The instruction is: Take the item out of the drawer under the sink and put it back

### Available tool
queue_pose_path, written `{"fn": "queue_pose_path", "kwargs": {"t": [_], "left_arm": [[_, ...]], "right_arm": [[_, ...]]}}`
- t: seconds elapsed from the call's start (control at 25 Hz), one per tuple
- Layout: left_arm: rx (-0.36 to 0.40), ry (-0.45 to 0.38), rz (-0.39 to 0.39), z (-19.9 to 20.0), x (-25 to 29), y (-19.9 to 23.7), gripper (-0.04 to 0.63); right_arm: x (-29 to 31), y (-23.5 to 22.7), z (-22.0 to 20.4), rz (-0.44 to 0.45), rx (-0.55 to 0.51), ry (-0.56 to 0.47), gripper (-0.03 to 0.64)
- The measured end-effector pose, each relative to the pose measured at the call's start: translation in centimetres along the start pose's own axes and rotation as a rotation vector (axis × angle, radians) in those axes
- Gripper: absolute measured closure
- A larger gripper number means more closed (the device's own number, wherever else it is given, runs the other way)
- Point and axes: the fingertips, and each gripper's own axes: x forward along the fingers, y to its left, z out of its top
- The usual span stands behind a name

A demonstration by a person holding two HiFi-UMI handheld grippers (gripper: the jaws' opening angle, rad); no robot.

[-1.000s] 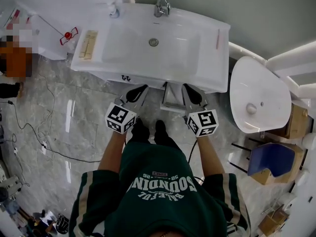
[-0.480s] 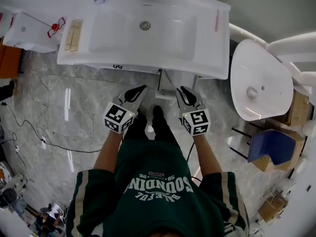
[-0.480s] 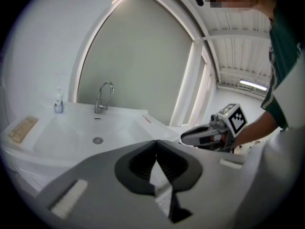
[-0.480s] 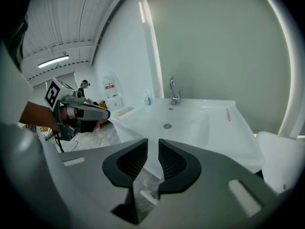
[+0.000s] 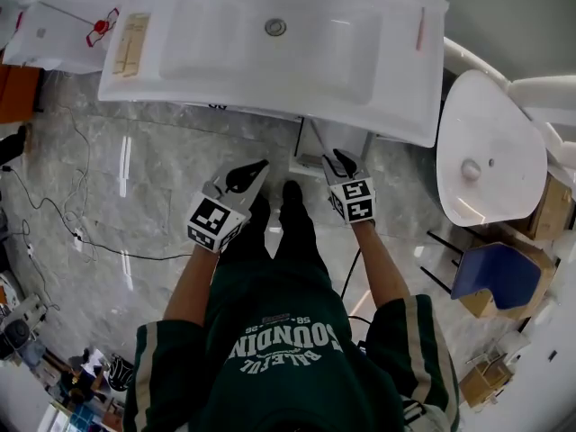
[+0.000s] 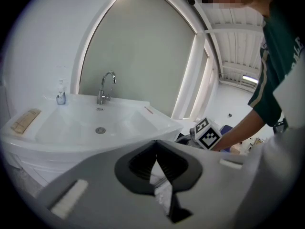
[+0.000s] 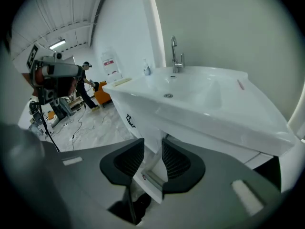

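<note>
The white sink [image 5: 387, 106] fills the top of the head view, and a white drawer part [image 5: 310, 158] shows under its front edge. In the head view my left gripper [image 5: 245, 176] hangs over the floor, left of the drawer. It [image 6: 155, 157] is shut, its pads meeting with nothing between them. My right gripper [image 5: 340, 161] points at the drawer's right side. It [image 7: 148, 159] is open by a narrow gap, with the drawer's white edge [image 7: 153, 179] showing beyond, apart from the pads. No item from the drawer is in view.
A second white basin [image 5: 490, 151] stands at the right, with a blue seat [image 5: 490, 282] and cardboard boxes [image 5: 551, 212] beside it. Cables [image 5: 81, 241] trail over the marble floor at the left. A wooden tray [image 5: 130, 43] lies on the sink's left rim; the faucet [image 6: 107, 84] rises behind.
Both grippers now sit farther below the sink's front edge than a second ago. The right one has drawn in towards the white drawer part. Neither gripper's state has changed.
</note>
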Motion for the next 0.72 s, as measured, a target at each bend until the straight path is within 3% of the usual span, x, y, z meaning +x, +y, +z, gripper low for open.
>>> {"fn": "queue_pose_path", "kwargs": {"t": [0.72], "left_arm": [[-0.111, 0.059, 0.095, -7.5, 0.0, 3.6, 0.545]], "right_arm": [[16.7, -5.3, -12.6, -0.001, -0.088, 0.368, 0.522]]}}
